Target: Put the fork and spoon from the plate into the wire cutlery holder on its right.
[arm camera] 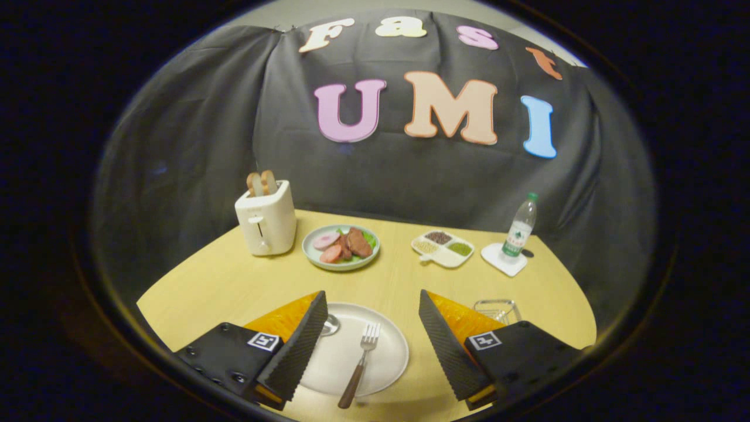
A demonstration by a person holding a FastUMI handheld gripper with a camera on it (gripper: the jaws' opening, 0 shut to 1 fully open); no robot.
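Fork [361, 361] and spoon [330, 324] are seen lying on a white plate [387, 357] at the near edge of a pale wooden counter [222, 281], the plate resting between the spread fingers of the gripper [373, 341]. The fingers are held wide apart, with nothing clamped between them.

The fork is laid near the plate's middle, its tines toward twelve o'clock and its brown handle passing over the rim at six. Only the bowl of the spoon is shown, at the plate's ten o'clock, partly hidden behind the left finger. The wire cutlery holder [495, 309] is set on the counter at the plate's three o'clock, just beyond the right finger, which covers much of it.

Farther back, a cream toaster [266, 225] with two slices of bread [261, 183] in its slots is placed at eleven o'clock from the plate. A pale green dish of sliced meat [341, 247] is set at twelve, a divided tray of grains [443, 248] at one, and a clear bottle [519, 228] upright on a white square coaster [503, 259] beyond that, toward two.
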